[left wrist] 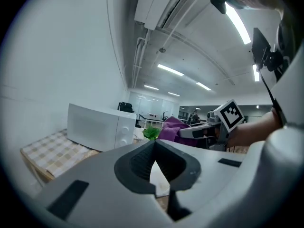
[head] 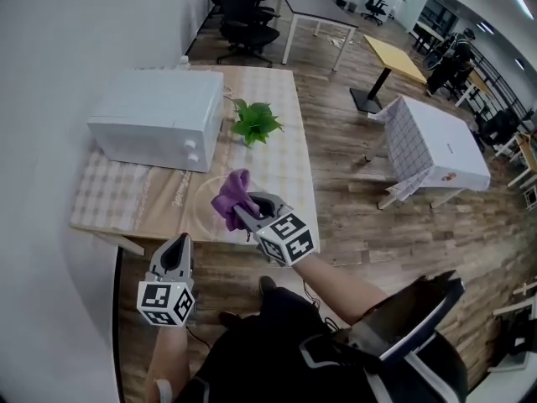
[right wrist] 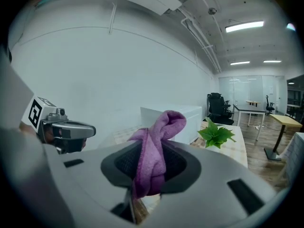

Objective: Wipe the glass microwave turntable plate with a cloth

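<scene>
Jaws clamped on a bunched purple fleece cloth (head: 232, 193), the right gripper (head: 242, 212) hovers over the clear round glass turntable plate (head: 201, 218) at the wooden desk's (head: 159, 201) near edge. The left gripper (head: 179, 243), jaws together and empty, hangs short of the desk. Wiping seems not yet begun; next, the cloth needs lowering onto the glass.

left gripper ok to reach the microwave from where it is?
Probably yes. The left gripper hangs empty off the table's near edge, and nothing stands between it and the microwave. The plant and the right gripper holding the cloth sit to the right.
</scene>
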Motion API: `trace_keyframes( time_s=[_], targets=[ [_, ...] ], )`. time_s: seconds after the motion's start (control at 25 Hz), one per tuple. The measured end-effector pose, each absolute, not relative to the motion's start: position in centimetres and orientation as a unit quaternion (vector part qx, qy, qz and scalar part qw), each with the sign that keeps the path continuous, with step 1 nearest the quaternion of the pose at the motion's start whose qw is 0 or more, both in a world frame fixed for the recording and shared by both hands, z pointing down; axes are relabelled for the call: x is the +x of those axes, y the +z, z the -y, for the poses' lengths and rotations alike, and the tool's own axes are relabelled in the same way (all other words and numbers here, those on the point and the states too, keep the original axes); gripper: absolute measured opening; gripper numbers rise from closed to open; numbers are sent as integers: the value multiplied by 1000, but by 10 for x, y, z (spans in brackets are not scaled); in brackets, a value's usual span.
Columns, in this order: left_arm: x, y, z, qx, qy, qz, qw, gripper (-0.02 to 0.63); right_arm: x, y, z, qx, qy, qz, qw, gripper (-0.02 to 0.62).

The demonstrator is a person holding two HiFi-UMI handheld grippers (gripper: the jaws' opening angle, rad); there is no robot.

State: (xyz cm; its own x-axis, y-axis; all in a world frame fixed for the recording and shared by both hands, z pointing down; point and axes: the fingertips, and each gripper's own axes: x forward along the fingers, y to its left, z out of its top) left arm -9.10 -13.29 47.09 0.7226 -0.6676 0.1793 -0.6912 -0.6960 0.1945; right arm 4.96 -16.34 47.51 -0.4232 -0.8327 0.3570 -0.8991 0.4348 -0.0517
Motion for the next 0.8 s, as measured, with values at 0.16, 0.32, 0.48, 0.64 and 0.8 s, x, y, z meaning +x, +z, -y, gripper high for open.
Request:
trace_keyframes(
  time_s=[0.16, 0.32, 0.48, 0.64, 0.8],
  targets=[
    [-86, 458, 121, 918, 43, 375, 122, 6, 58, 457, 144, 525, 119, 835, 115, 104],
    [-73, 450, 109, 915, 47, 385, 115, 8, 69, 445, 126, 514, 116, 844, 105, 104],
    [-52, 439, 109, 909, 39, 397, 116, 6, 95, 440, 119, 513, 104, 845, 112, 104],
    [-29, 435, 105, 906, 39, 403, 119, 6, 128, 440, 109, 523, 108, 839, 108, 103],
    [-9, 421, 99, 910, 44, 400, 96, 6, 152, 432, 104, 535, 99, 833, 99, 98]
  ],
)
